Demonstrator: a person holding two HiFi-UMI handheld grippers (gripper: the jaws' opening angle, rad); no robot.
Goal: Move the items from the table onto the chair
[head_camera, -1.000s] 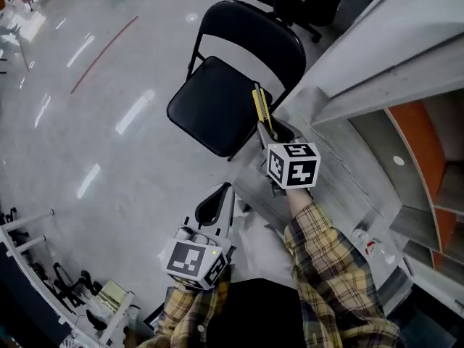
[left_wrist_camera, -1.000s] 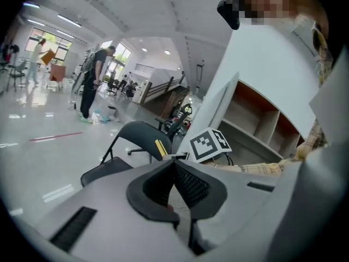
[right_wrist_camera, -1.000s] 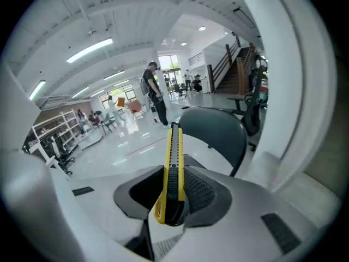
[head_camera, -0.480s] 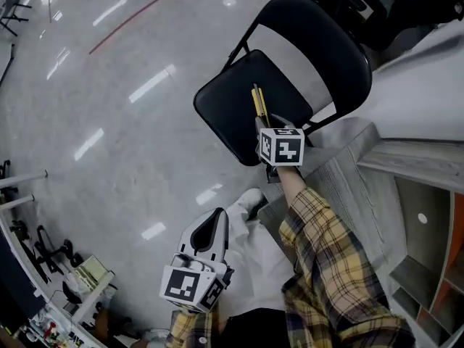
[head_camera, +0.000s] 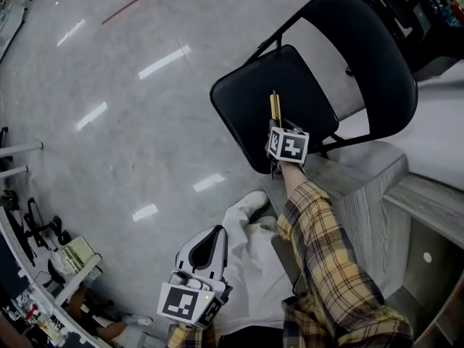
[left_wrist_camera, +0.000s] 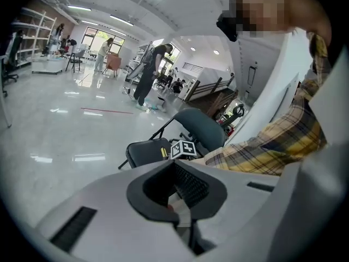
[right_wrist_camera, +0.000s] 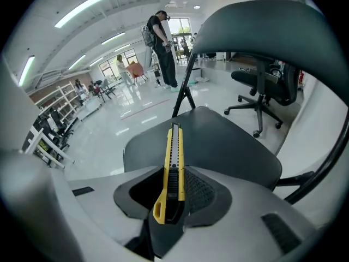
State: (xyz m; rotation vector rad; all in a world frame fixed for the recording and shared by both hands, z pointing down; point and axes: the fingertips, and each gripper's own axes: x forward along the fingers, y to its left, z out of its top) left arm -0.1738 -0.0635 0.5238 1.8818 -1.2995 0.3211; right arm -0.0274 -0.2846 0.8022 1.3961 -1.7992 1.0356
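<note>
A yellow utility knife [head_camera: 275, 107] [right_wrist_camera: 174, 146] sticks out from my right gripper [head_camera: 275, 127] [right_wrist_camera: 175, 173], which is shut on its handle end. The blade end points out over the seat of the black folding chair [head_camera: 290, 78] [right_wrist_camera: 229, 141], close above it; I cannot tell if it touches. My left gripper [head_camera: 218, 230] [left_wrist_camera: 174, 167] hangs low near the person's leg, well short of the chair [left_wrist_camera: 143, 150]. Its jaws meet at the tips and hold nothing.
The grey wood-grain table [head_camera: 366, 194] lies to the right of the chair, under the plaid sleeve [head_camera: 319, 245]. A black office chair [right_wrist_camera: 267, 83] stands beyond the folding chair. A person [right_wrist_camera: 163, 42] stands far off on the glossy floor [head_camera: 116, 122].
My right gripper has come down with the knife from beside the table to just over the chair seat. The left gripper has sunk lower and nearer the person.
</note>
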